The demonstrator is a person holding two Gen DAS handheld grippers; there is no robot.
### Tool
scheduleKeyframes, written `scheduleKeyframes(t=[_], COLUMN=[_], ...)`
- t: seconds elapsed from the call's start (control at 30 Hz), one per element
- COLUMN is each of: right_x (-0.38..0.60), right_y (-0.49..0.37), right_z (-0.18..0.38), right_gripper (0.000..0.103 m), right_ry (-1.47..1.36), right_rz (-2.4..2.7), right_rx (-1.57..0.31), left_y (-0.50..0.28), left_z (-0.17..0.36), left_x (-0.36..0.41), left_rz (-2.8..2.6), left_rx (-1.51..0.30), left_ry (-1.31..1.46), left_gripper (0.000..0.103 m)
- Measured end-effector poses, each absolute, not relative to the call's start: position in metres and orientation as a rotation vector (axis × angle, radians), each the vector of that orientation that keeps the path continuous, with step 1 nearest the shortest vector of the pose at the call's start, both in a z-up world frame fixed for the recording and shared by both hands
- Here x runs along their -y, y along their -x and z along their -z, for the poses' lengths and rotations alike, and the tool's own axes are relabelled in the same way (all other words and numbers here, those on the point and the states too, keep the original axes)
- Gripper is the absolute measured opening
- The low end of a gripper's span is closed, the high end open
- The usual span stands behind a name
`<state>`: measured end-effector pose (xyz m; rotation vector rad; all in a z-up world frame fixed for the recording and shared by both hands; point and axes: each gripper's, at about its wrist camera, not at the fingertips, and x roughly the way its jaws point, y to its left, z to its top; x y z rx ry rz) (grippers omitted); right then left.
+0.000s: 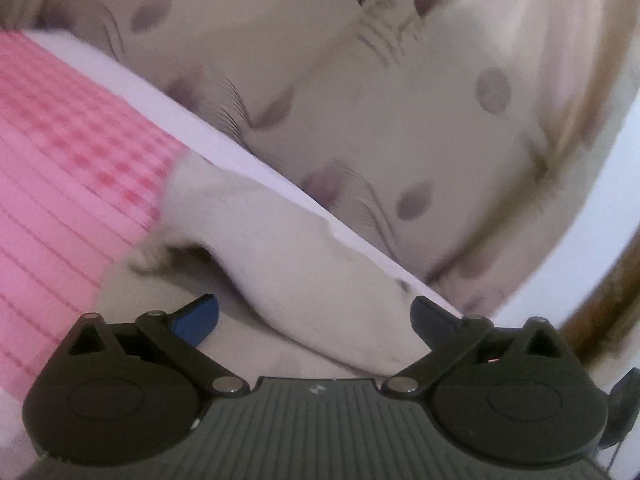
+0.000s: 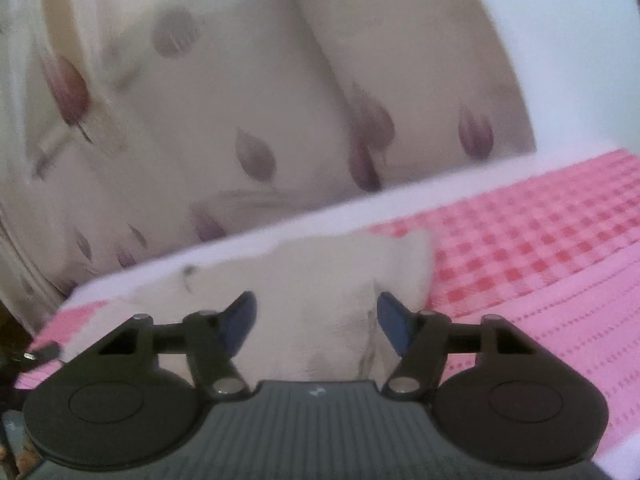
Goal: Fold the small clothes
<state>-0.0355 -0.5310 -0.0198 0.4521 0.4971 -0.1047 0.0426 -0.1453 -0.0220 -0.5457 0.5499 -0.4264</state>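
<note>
A pink checked bedspread [image 2: 540,248] covers the bed, its white edge [image 1: 224,136] running against cream curtain fabric printed with mauve leaves [image 1: 360,120]; both views are smeared with motion blur.

The left gripper [image 1: 316,320] has its blue-padded fingers [image 1: 198,318] spread as wide as they go, and the pads press on nothing. Between and just beyond them lies the small cream garment [image 1: 280,248], rumpled on the bedspread. A raised fold of it crosses the gap from about ten o'clock down to about four o'clock, passing close under the right-hand finger; whether cloth and finger touch there I cannot tell. From the fingers the garment stretches away toward eleven o'clock, ending at the checked pink, with a shadowed hollow under the fold at about ten o'clock.

The right gripper [image 2: 316,324] stands partly open, its fingers [image 2: 394,328] nearer together than the left pair. The garment [image 2: 320,300] fills the gap between them and runs on toward twelve o'clock up to the white edge of the bed. A crease rises along the inner side of the right-hand finger at about two o'clock. Whether the pads already pinch the cloth I cannot tell. Pink bedspread spreads off at three o'clock, curtain hangs from nine to one o'clock.
</note>
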Motion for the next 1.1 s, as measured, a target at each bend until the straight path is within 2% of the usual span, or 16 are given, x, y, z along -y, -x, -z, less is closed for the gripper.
scheduleKeyframes(t=[0.1,0.13,0.17,0.2,0.23,0.5,0.8,1.0,1.1], right_x=[0.534,0.535,0.532,0.527,0.523,0.533,0.56,0.545,0.545], right_y=[0.011,0.008,0.007,0.004,0.002,0.01,0.003,-0.005,-0.007], right_z=[0.035,0.038,0.039,0.038,0.038,0.014,0.05,0.054,0.055], right_gripper=[0.067,0.064,0.057,0.031,0.012,0.007,0.007,0.007,0.012], right_ry=[-0.398,-0.413,-0.399,-0.366,-0.341,-0.276,-0.319,-0.22,-0.207], right_rz=[0.16,0.129,0.116,0.116,0.123,0.221,0.303,0.346,0.369], right_rx=[-0.6,-0.601,-0.601,-0.61,-0.622,-0.476,-0.585,-0.641,-0.647], left_y=[-0.049,-0.05,-0.05,-0.048,-0.046,-0.046,-0.048,-0.048,-0.049], left_z=[0.021,0.021,0.022,0.024,0.023,0.024,0.024,0.022,0.022], left_x=[0.149,0.149,0.15,0.148,0.148,0.144,0.144,0.145,0.147], left_rz=[0.438,0.436,0.435,0.435,0.435,0.386,0.365,0.358,0.347], left_rx=[-0.549,-0.548,-0.55,-0.55,-0.549,-0.544,-0.55,-0.562,-0.569], left_ry=[0.544,0.541,0.537,0.536,0.536,0.573,0.569,0.551,0.53], left_gripper=[0.102,0.102,0.102,0.103,0.103,0.103,0.103,0.103,0.103])
